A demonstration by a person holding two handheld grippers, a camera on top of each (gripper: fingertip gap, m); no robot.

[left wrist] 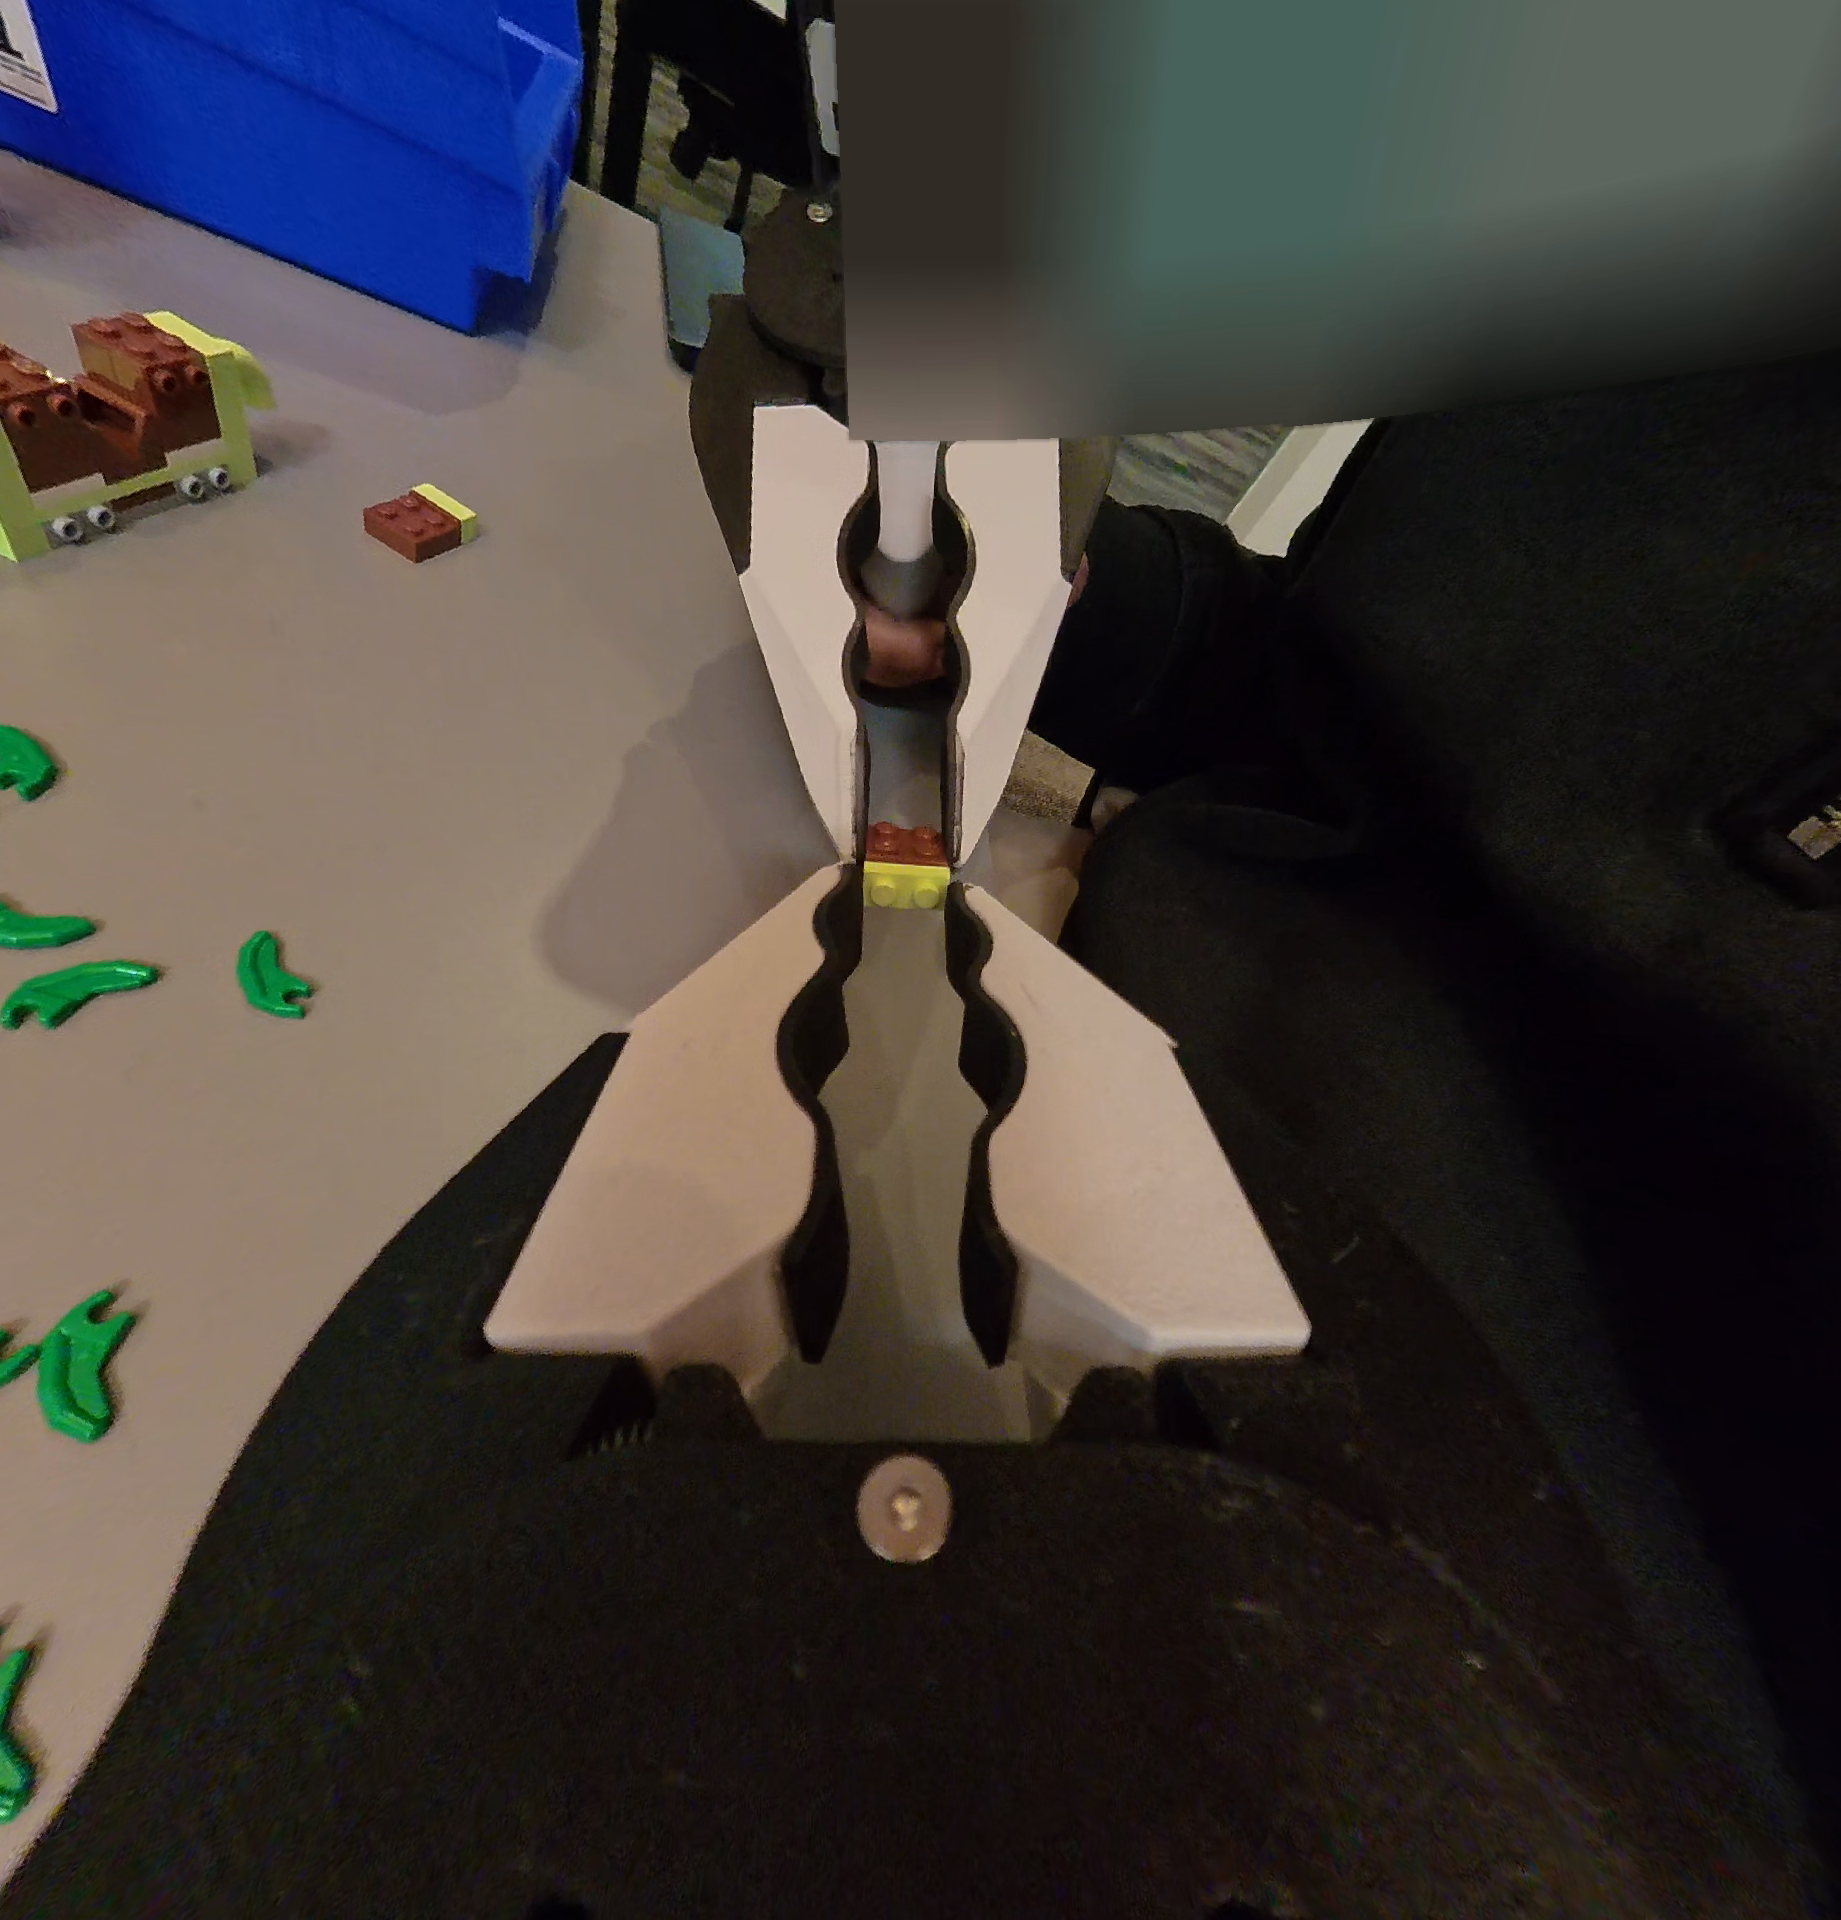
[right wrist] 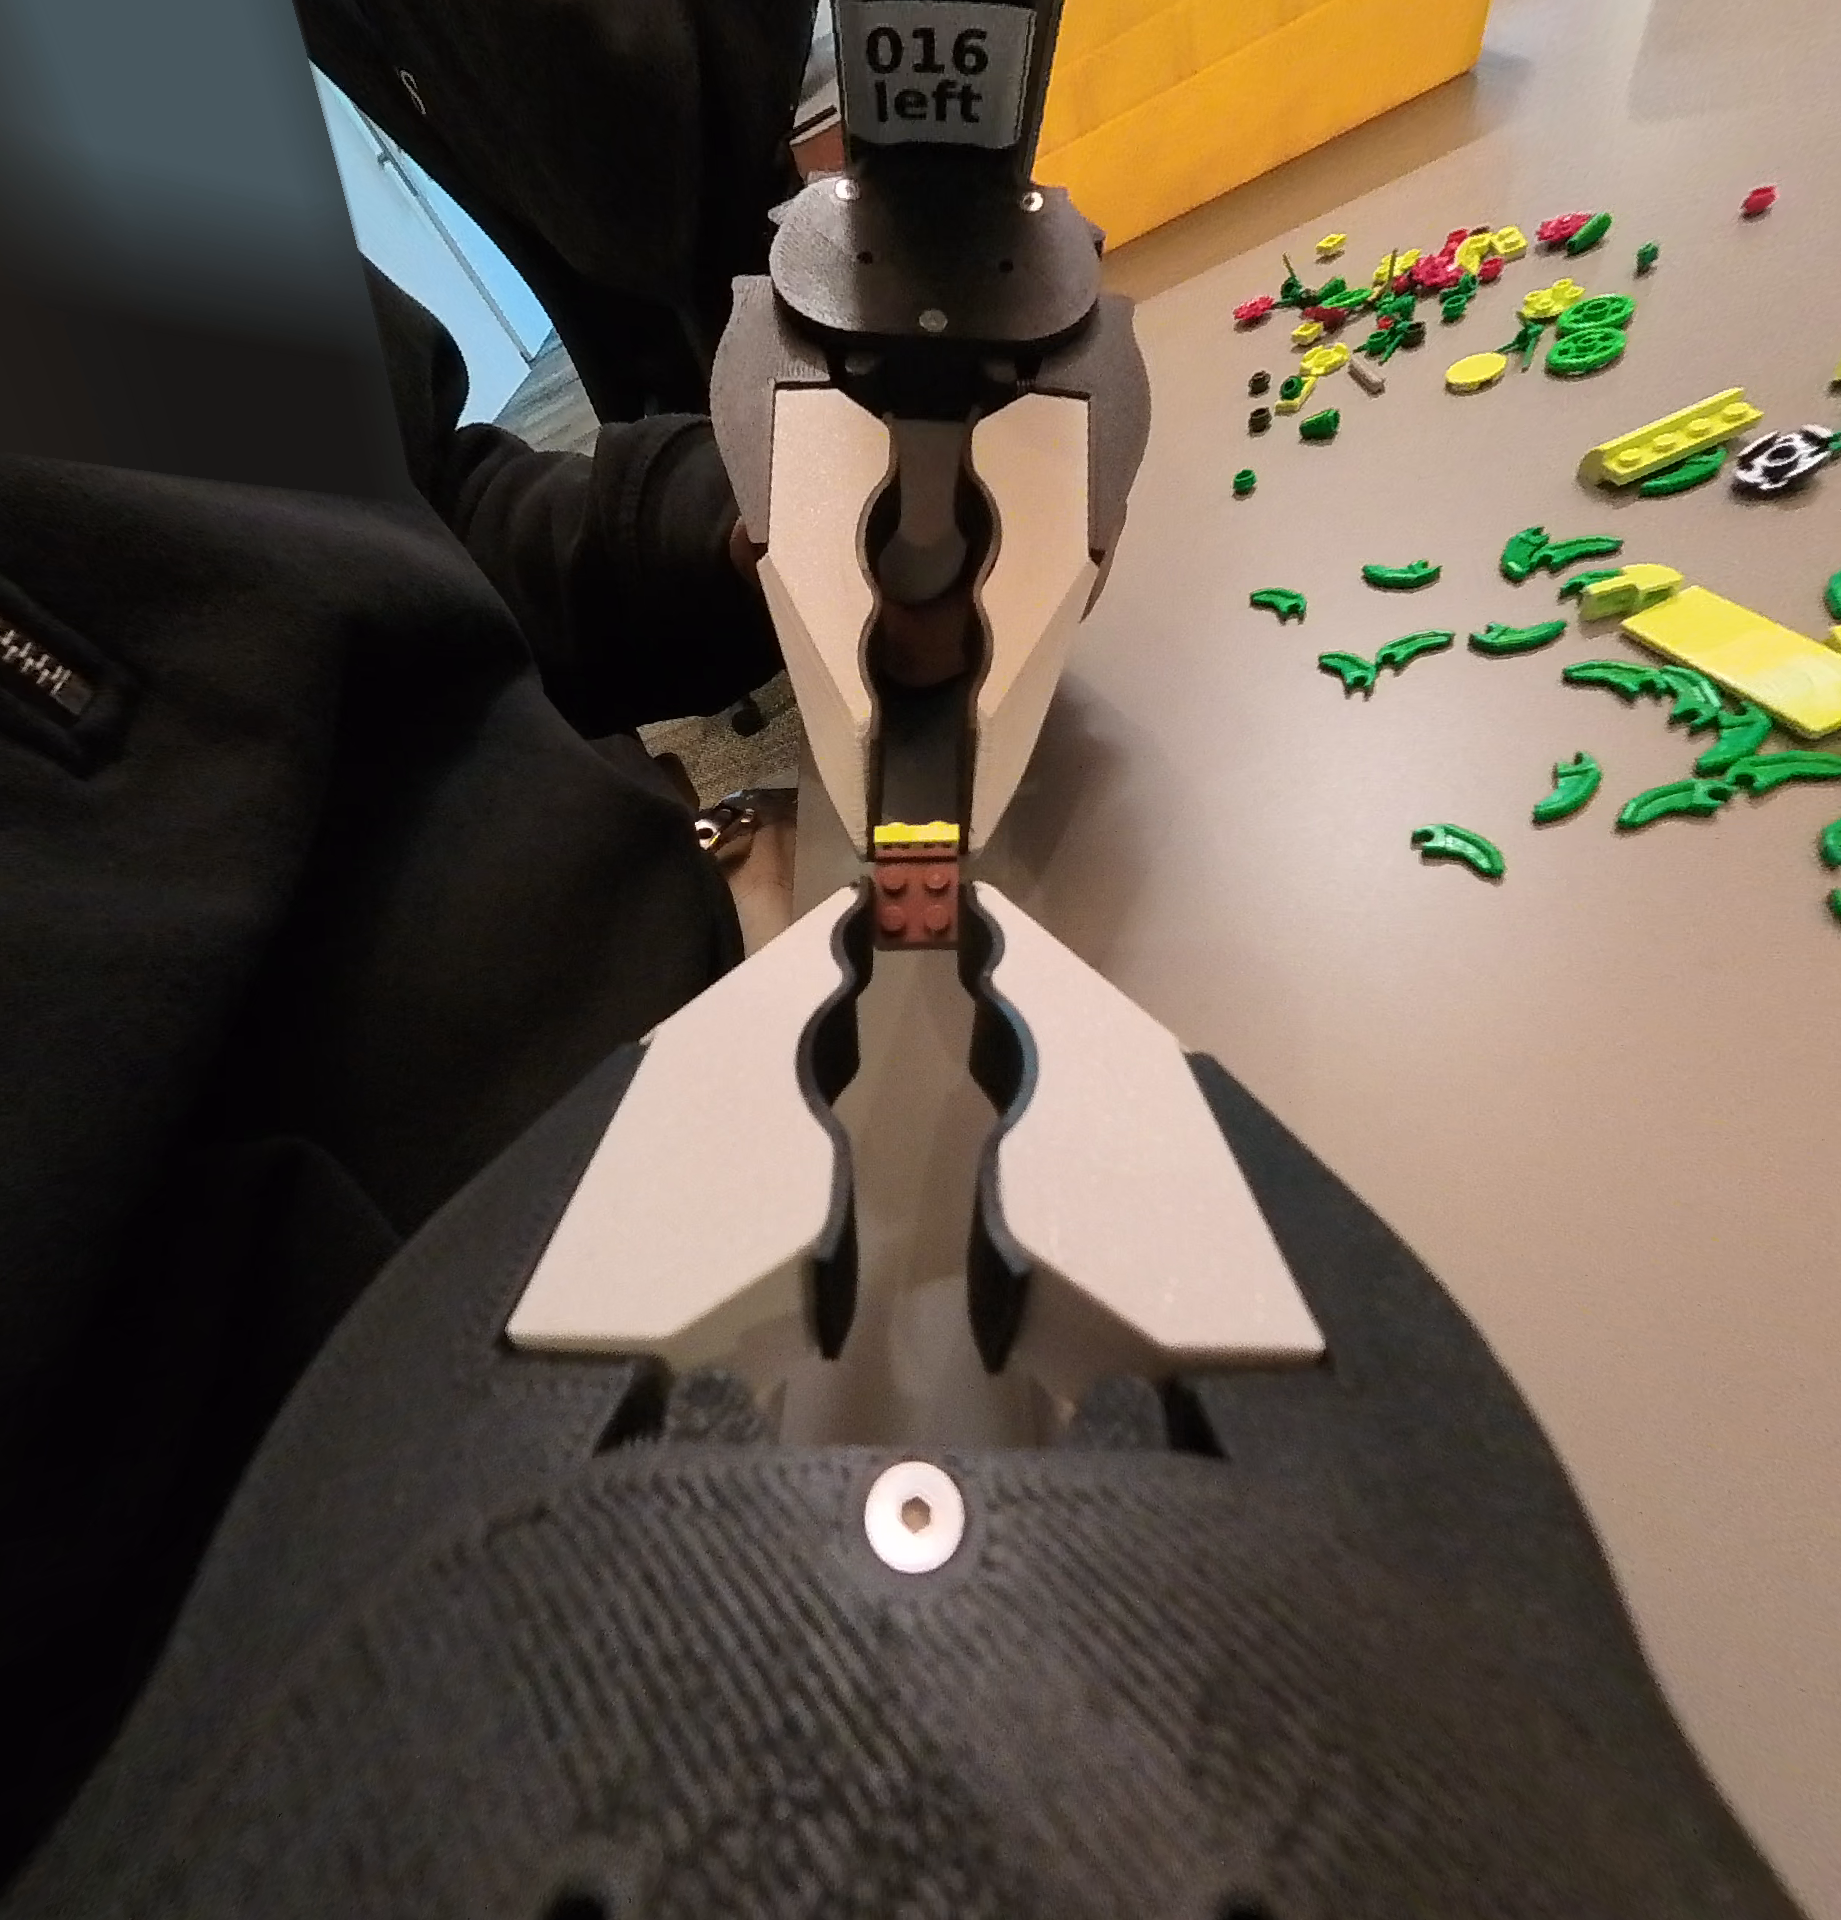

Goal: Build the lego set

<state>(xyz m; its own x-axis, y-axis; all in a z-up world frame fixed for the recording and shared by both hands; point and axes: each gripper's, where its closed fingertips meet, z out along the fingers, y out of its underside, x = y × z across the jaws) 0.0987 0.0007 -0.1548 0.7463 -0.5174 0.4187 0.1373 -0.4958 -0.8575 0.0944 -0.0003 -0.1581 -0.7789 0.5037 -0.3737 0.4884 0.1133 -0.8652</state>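
Brown square lego plate (right wrist: pixel 917 910) clamped in right claw (right wrist: pixel 917 920), lime strip (left wrist: pixel 903 891) in left claw (left wrist: pixel 903 899); align studs, press squarely.

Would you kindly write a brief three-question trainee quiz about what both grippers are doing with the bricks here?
1. True or false: the left gripper and right gripper meet tip to tip.
2. Which brick sits at the right gripper's tips? A brown brick; B yellow brick; C green leaf pieces.
3. Fill in: the half-built model stands in front of a ____ bin.

Key: 1 true; 2 A; 3 blue.
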